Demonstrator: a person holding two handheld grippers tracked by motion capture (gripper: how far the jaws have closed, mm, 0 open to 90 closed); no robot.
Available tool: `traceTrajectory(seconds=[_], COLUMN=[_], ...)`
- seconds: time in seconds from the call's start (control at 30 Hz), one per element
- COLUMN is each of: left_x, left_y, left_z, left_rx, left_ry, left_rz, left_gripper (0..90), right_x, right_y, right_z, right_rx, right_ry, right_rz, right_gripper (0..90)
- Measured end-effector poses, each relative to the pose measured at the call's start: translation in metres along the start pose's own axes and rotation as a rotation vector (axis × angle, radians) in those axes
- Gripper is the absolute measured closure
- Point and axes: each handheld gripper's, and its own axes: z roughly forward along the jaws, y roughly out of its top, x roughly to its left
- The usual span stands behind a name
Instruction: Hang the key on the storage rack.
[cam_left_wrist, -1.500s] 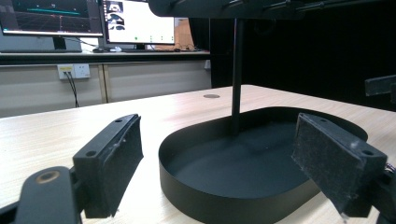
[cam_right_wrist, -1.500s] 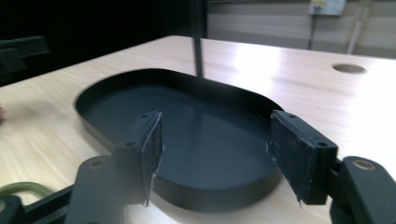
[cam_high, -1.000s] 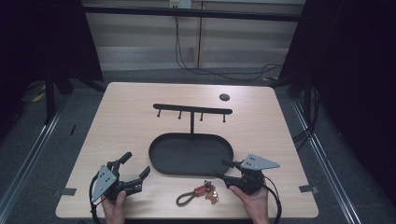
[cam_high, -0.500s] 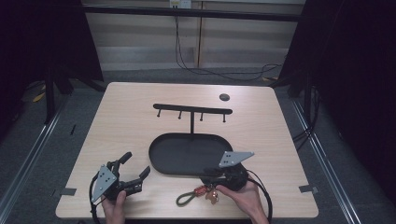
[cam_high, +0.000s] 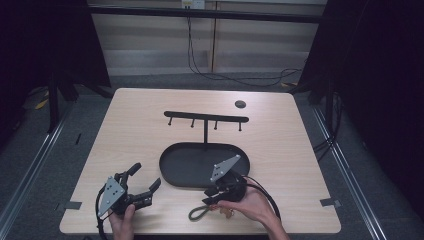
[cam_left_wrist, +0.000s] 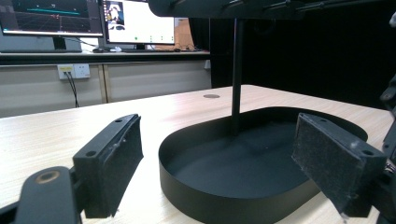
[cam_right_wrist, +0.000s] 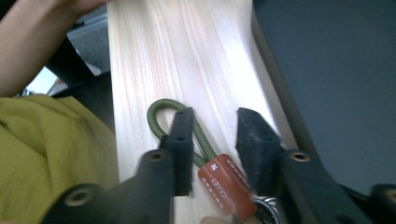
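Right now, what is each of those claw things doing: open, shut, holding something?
Left gripper: open, holding nothing, beside the black tray.
Right gripper: open, its jaws either side of the green cord keychain, not yet shut on it.

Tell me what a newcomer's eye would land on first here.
The black oval tray with its hook rack stands mid-table. At the near edge, the right gripper is open over a green cord keychain with a brown leather tab, one finger on each side of the cord. The left gripper hangs open at the tray's left.
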Motion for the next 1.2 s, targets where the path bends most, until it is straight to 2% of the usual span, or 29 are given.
traceTrajectory(seconds=[0.07,0.23,0.27,0.3,0.33,0.37,0.47,0.57,0.63,0.67,0.83,0.9,1.13,1.2], left_x=[0.000,0.000,0.000,0.000,0.000,0.000,0.000,0.000,0.000,0.000,0.000,0.000,0.000,0.000], left_y=[0.000,0.000,0.000,0.000,0.000,0.000,0.000,0.000,0.000,0.000,0.000,0.000,0.000,0.000], left_z=[0.000,0.000,0.000,0.000,0.000,0.000,0.000,0.000,0.000,0.000,0.000,0.000,0.000,0.000], left_rx=[-0.003,-0.004,-0.003,-0.004,-0.001,-0.002,-0.002,-0.001,-0.001,-0.001,-0.001,-0.001,-0.001,-0.001], left_ry=[0.000,0.000,0.000,0.000,-0.001,-0.001,-0.001,-0.001,-0.001,-0.001,-0.002,-0.002,-0.001,-0.002], left_rz=[-0.002,-0.003,-0.002,-0.003,0.000,0.000,0.000,0.000,0.000,-0.003,0.000,-0.001,-0.001,0.000], left_gripper=[15.7,15.7,15.7,15.7,15.7,15.7,15.7,15.7,15.7,15.7,15.7,15.7,15.7,15.7], right_x=[-0.001,0.000,0.001,0.003,0.003,0.005,0.004,0.003,0.002,0.002,0.003,0.004,0.003,0.001], right_y=[0.003,0.009,0.011,0.015,0.015,0.019,0.022,0.022,0.022,0.023,0.023,0.024,0.026,0.029], right_z=[0.005,0.013,0.015,0.015,0.015,0.017,0.023,0.026,0.031,0.031,0.034,0.037,0.038,0.038], right_rx=[0.024,0.067,0.089,0.085,0.085,0.125,0.184,0.193,0.218,0.233,0.268,0.292,0.312,0.321], right_ry=[0.025,0.004,0.002,0.004,0.004,0.009,0.028,0.040,0.061,0.057,0.062,0.047,0.019,-0.008], right_rz=[-0.004,-0.004,-0.012,-0.038,-0.038,-0.054,-0.059,-0.056,-0.086,-0.083,-0.094,-0.103,-0.105,-0.100], right_gripper=[63.0,55.8,56.4,64.1,64.1,68.1,70.5,73.9,76.8,77.7,75.7,77.6,82.0,82.9])
